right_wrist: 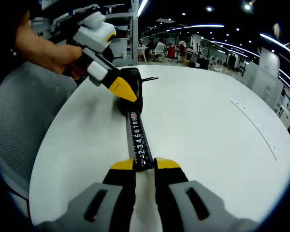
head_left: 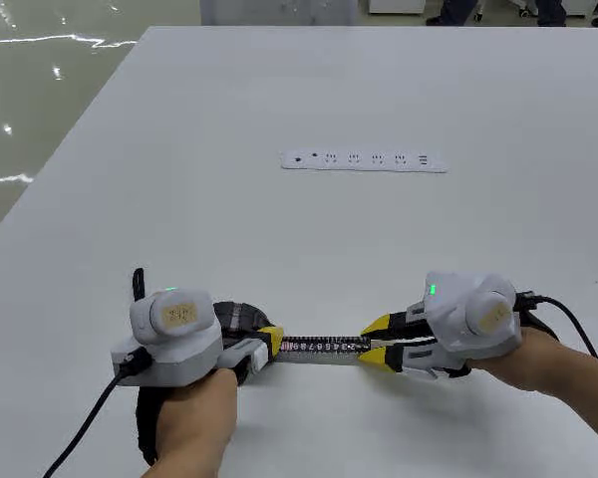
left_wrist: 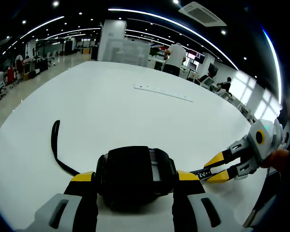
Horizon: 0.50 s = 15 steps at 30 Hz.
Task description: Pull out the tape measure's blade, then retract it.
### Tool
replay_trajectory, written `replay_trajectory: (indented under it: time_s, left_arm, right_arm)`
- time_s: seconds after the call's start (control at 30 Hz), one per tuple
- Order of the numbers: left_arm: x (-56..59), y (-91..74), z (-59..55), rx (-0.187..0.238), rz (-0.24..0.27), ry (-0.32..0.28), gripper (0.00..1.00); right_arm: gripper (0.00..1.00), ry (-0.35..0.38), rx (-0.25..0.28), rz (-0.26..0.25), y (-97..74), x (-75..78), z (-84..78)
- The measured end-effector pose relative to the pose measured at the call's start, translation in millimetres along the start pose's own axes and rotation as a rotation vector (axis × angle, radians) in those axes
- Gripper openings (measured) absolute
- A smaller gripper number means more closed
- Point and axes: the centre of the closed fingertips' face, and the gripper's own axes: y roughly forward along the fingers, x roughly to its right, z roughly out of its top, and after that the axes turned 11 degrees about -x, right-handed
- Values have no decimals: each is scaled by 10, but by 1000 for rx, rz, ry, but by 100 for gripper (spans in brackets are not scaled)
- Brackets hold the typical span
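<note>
On bench (head_left: 329, 229), tape measure case (head_left: 241, 317) clamped across its sides in left gripper (left_wrist: 134, 177); right gripper (right_wrist: 145, 164) pinched on blade (right_wrist: 137, 137) tip, short length out. Blade likely thin, springy, slick: grip flat near the end; case rigid

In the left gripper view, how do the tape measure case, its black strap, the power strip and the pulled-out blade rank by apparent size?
Tape measure case: largest, but nearest the camera.
Black strap and power strip: similar, not ranked.
Blade: smallest.
</note>
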Motion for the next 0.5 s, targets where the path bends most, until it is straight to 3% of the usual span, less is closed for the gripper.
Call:
replay_trajectory:
  time_s: [0.5]
  left_arm:
    - [-4, -5, 2, -1, -4, -1, 59]
  right_arm:
    - [12, -5, 4, 3, 110, -35, 110]
